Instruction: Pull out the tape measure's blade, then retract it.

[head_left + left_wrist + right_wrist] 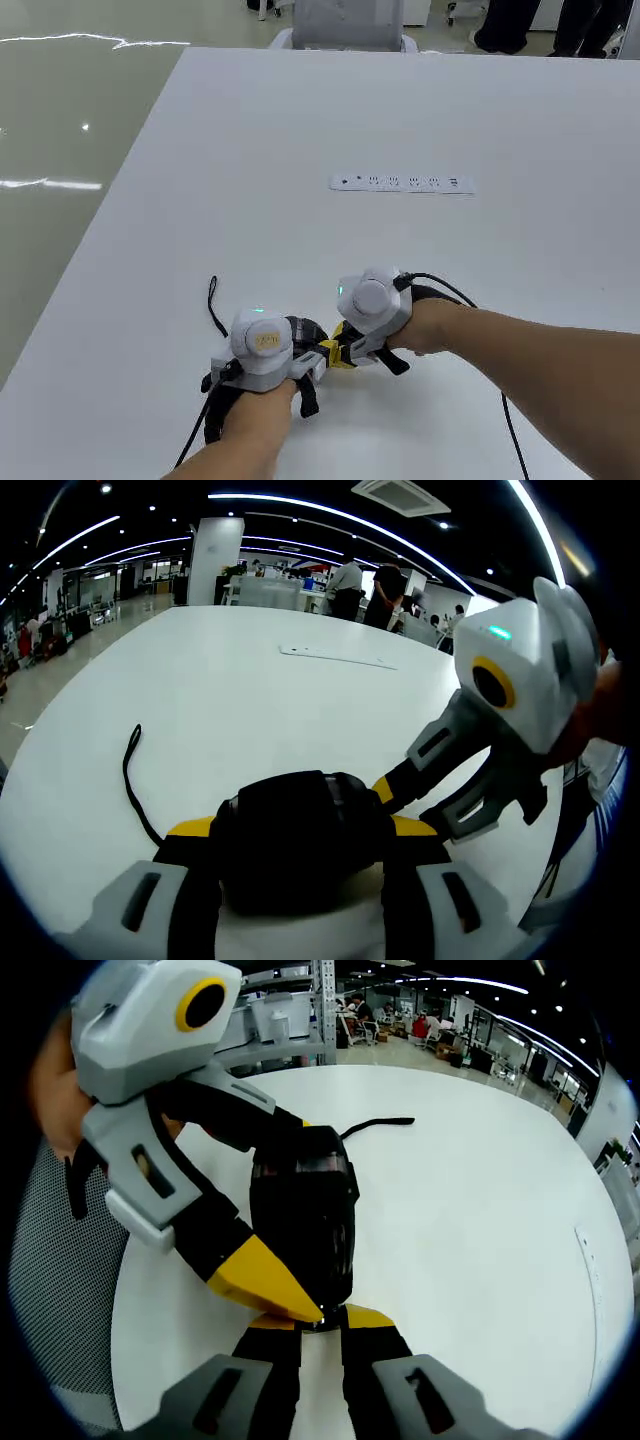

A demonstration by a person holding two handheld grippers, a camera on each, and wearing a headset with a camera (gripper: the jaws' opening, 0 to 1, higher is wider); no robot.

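Left gripper fingers: the left gripper (300,828) has its two grey jaws with black and yellow tips spread wide around the tape measure (300,1210), one pressed on each side of the case in a firm clasp.
Right gripper fingers: the right gripper (320,1321) has its jaws drawn almost together. The yellow tips pinch the end of the case that faces it. What sits between the tips is too small to make out.
Tape measure look: a black, rounded case with a glossy face, and a thin black wrist strap (375,1122) trailing off it, lying loose on the table.
Tape measure place: at the near edge of the white table (400,120), between the two grippers, which meet tip to tip over it.
Hands: the left hand (262,410) grips its tool from the near side. The right hand (430,325) comes in from the right.
Farther off: a white power strip (402,183) lies flat toward the middle of the table, well apart from the grippers.
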